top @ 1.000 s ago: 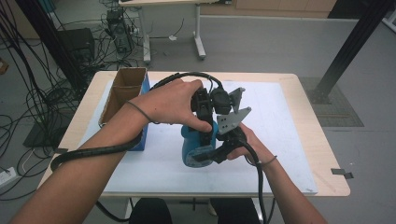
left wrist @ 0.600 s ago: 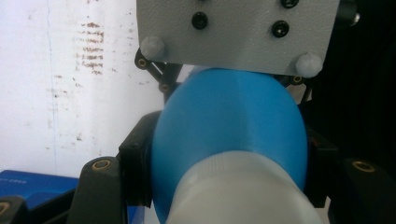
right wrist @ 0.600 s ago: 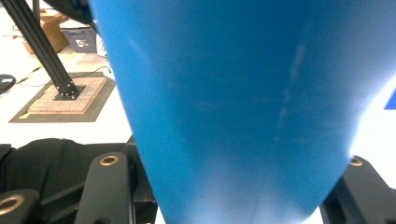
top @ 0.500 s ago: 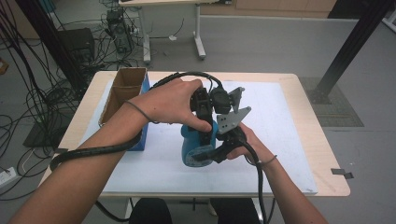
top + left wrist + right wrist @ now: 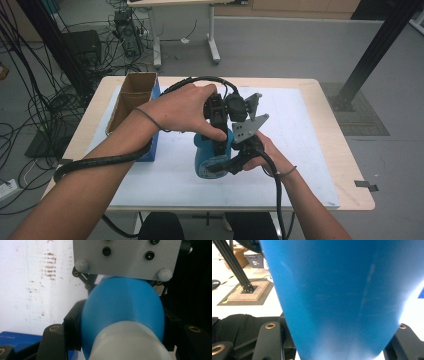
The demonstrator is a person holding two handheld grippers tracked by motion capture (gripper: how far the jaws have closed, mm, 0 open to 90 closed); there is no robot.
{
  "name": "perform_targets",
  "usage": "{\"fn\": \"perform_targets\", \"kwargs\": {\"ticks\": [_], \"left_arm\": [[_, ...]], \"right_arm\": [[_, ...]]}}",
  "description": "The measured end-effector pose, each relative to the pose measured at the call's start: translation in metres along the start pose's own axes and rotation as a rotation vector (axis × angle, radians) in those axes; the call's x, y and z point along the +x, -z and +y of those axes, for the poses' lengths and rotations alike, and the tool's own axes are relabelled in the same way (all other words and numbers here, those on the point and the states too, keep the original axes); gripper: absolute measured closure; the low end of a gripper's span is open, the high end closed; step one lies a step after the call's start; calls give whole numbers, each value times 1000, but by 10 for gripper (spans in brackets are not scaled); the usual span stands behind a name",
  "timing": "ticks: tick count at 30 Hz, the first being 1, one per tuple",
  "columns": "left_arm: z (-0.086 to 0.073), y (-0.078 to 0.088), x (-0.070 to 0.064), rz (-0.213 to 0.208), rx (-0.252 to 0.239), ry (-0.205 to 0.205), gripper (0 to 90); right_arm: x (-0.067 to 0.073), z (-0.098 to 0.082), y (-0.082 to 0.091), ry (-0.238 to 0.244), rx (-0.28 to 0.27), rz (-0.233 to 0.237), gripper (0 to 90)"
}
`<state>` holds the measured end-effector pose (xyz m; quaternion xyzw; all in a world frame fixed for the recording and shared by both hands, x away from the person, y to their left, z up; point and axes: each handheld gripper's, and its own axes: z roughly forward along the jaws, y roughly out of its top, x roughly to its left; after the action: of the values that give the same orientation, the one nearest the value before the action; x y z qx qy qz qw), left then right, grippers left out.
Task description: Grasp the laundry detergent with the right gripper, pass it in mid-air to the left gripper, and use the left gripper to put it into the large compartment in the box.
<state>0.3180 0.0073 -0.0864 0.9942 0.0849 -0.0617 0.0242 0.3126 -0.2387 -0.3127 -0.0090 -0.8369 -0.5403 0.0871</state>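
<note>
Here, from the high view, you hold the blue bottle (image 5: 206, 162) with both grippers over the table's (image 5: 320, 90) middle, nearer its front edge, right of the box (image 5: 131, 97). In the left gripper view, your left gripper (image 5: 120, 322) pinches the bottle near its white cap (image 5: 127, 342). In the right gripper view, your right gripper (image 5: 337, 335) clamps the bottle's body.

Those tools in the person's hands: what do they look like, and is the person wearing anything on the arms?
Both are black. The left tool trails a thick black cable along the forearm. The right tool carries a grey three-cornered plate with small holes and its own black cable. The forearms are bare, with a thin band on each wrist.
</note>
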Motion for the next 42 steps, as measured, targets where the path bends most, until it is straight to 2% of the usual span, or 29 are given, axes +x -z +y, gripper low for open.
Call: {"fn": "perform_targets", "kwargs": {"ticks": [42], "left_arm": [[-3,-1,3,4,-9,-5,377]], "right_arm": [[-4,-2,-3,2,-7,-3,417]]}}
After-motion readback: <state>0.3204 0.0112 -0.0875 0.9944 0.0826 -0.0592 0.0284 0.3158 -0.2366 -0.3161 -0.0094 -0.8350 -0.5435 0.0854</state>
